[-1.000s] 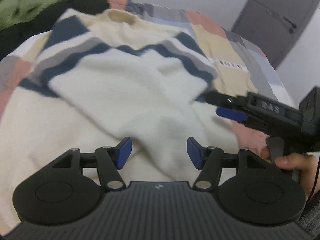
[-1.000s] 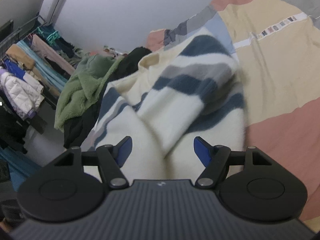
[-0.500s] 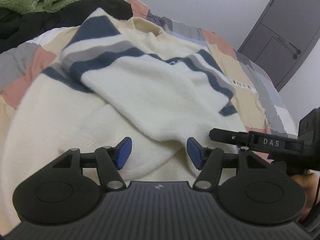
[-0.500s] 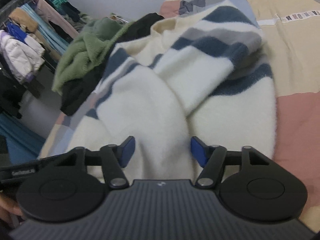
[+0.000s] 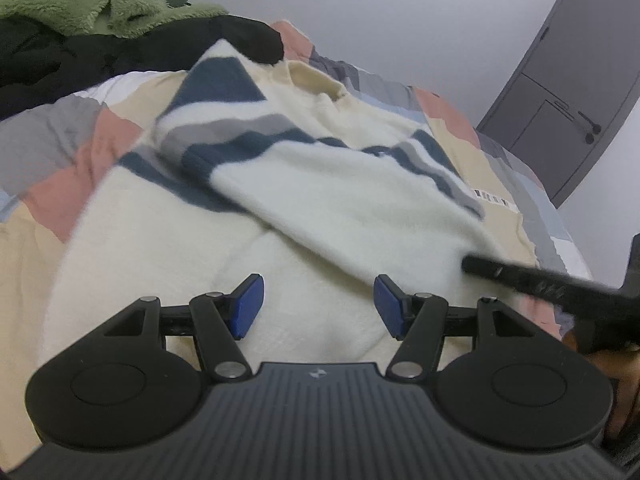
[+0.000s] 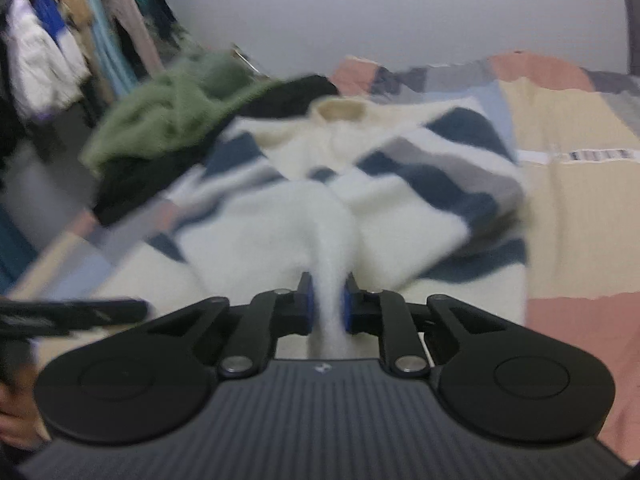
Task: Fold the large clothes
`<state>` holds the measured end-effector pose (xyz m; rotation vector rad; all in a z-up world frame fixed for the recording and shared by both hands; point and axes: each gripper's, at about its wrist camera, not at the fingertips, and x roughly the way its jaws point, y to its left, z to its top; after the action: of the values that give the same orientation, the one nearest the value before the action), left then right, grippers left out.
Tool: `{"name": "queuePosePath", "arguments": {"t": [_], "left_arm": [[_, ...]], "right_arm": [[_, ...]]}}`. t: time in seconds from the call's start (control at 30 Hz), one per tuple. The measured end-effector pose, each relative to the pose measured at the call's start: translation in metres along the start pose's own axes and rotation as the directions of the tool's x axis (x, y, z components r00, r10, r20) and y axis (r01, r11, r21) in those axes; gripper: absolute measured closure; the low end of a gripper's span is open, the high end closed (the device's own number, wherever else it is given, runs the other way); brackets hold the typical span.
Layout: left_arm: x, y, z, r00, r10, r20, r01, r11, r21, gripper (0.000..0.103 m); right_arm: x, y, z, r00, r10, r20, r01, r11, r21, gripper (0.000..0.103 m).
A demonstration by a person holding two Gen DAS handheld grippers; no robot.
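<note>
The sweater [image 6: 332,184] lies on the bed [image 6: 568,184], spreading ahead of the right gripper [image 6: 327,304], whose closing jaws have a fold of it between them. Beyond the sweater's collar and to the jaws' left sits a pile of clothes [image 6: 176,120], with a clothes rack [image 6: 80,40] farther left. The left gripper [image 5: 316,308] hangs over the sweater's near part, jaws apart, a door [image 5: 568,92] far right.

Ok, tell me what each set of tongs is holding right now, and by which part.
The right tongs are closing on a bunched ridge of the cream sweater's white fabric. The left tongs stand open above the sweater, holding nothing.
</note>
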<state>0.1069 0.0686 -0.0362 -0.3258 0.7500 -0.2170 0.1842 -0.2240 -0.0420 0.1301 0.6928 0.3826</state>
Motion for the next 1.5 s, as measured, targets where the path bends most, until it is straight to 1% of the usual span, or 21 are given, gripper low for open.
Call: {"name": "queuePosePath", "arguments": {"t": [0.03,0.13,0.27,0.33,0.4,0.43,0.5,0.53,0.57,0.63,0.73,0.8,0.87,0.97,1.03,1.13,1.2,1.27,1.33,1.4,1.5], "left_arm": [[0.001,0.001,0.0,1.0,0.01,-0.003,-0.01,1.0,0.003,0.037],[0.002,0.005,0.001,0.999,0.031,-0.008,-0.031,1.0,0.003,0.037],[0.0,0.009,0.001,0.999,0.045,-0.006,-0.045,0.999,-0.002,0.037],[-0.003,0.01,0.0,0.998,0.056,0.002,-0.056,0.998,-0.006,0.036],[-0.006,0.012,0.0,0.998,0.064,0.007,-0.064,0.998,-0.015,0.036],[-0.008,0.013,0.0,0.997,0.072,0.009,-0.072,0.997,-0.021,0.036],[-0.01,0.015,0.0,0.996,0.088,0.01,-0.088,0.996,-0.033,0.035],[-0.011,0.017,0.001,0.995,0.099,0.011,-0.098,0.994,-0.043,0.035],[-0.012,0.019,0.0,0.994,0.107,0.012,-0.106,0.993,-0.053,0.035],[-0.016,0.024,0.0,0.993,0.12,0.015,-0.119,0.99,-0.072,0.034],[-0.025,0.031,-0.001,0.989,0.143,0.025,-0.14,0.986,-0.096,0.032],[-0.031,0.037,-0.002,0.987,0.157,0.033,-0.152,0.981,-0.121,0.032],[-0.035,0.043,-0.002,0.985,0.17,0.038,-0.163,0.975,-0.148,0.032],[-0.039,0.048,-0.002,0.979,0.198,0.038,-0.188,0.965,-0.182,0.03],[-0.04,0.052,-0.002,0.977,0.212,0.036,-0.201,0.96,-0.196,0.028],[-0.044,0.061,-0.003,0.973,0.226,0.04,-0.211,0.948,-0.24,0.026],[-0.047,0.07,-0.003,0.975,0.22,0.042,-0.199,0.938,-0.285,0.023],[-0.052,0.083,-0.002,0.975,0.215,0.046,-0.187,0.921,-0.343,0.023],[-0.056,0.095,-0.001,0.973,0.224,0.054,-0.186,0.902,-0.389,0.023],[-0.057,0.106,-0.001,0.97,0.237,0.047,-0.195,0.883,-0.427,0.023],[-0.055,0.121,-0.004,0.969,0.246,0.023,-0.207,0.858,-0.47,0.023]], "right_arm": [[0.008,0.0,-0.003,0.999,-0.03,-0.038,0.03,1.0,-0.006,0.087],[0.027,-0.003,-0.013,0.99,-0.076,-0.116,0.076,0.997,-0.005,0.085],[0.025,-0.004,-0.016,0.991,-0.073,-0.109,0.075,0.997,0.022,0.083],[0.019,-0.01,-0.017,0.994,-0.054,-0.098,0.062,0.995,0.075,0.076],[0.013,-0.015,-0.02,0.995,-0.039,-0.089,0.051,0.989,0.137,0.057],[0.007,-0.018,-0.022,0.996,-0.032,-0.081,0.045,0.984,0.171,0.052],[-0.008,-0.022,-0.026,0.998,-0.032,-0.06,0.045,0.972,0.231,0.031],[-0.018,-0.024,-0.028,0.999,-0.034,-0.041,0.044,0.964,0.261,0.028],[-0.026,-0.026,-0.03,0.999,-0.036,-0.02,0.04,0.958,0.285,0.022],[-0.042,-0.029,-0.032,0.998,-0.065,0.023,0.054,0.945,0.324,0.021],[-0.056,-0.034,-0.035,0.987,-0.151,0.045,0.126,0.925,0.359,0.021],[-0.058,-0.042,-0.04,0.98,-0.2,0.014,0.177,0.898,0.402,0.021],[-0.057,-0.052,-0.046,0.974,-0.222,-0.042,0.215,0.857,0.468,0.021],[-0.053,-0.07,-0.058,0.983,-0.154,-0.097,0.182,0.797,0.576,0.021],[-0.046,-0.075,-0.067,0.983,-0.115,-0.146,0.181,0.766,0.617,0.021],[-0.037,-0.075,-0.076,0.983,-0.047,-0.178,0.154,0.74,0.655,0.02],[-0.035,-0.073,-0.079,0.984,0.005,-0.181,0.118,0.74,0.663,0.019],[-0.033,-0.068,-0.081,0.98,0.093,-0.174,0.051,0.734,0.677,0.019],[-0.033,-0.06,-0.082,0.975,0.139,-0.175,0.012,0.748,0.664,0.019],[-0.034,-0.05,-0.081,0.974,0.141,-0.177,-0.001,0.785,0.62,0.019],[-0.037,-0.043,-0.084,0.971,0.157,-0.181,-0.019,0.804,0.594,0.019]]}}
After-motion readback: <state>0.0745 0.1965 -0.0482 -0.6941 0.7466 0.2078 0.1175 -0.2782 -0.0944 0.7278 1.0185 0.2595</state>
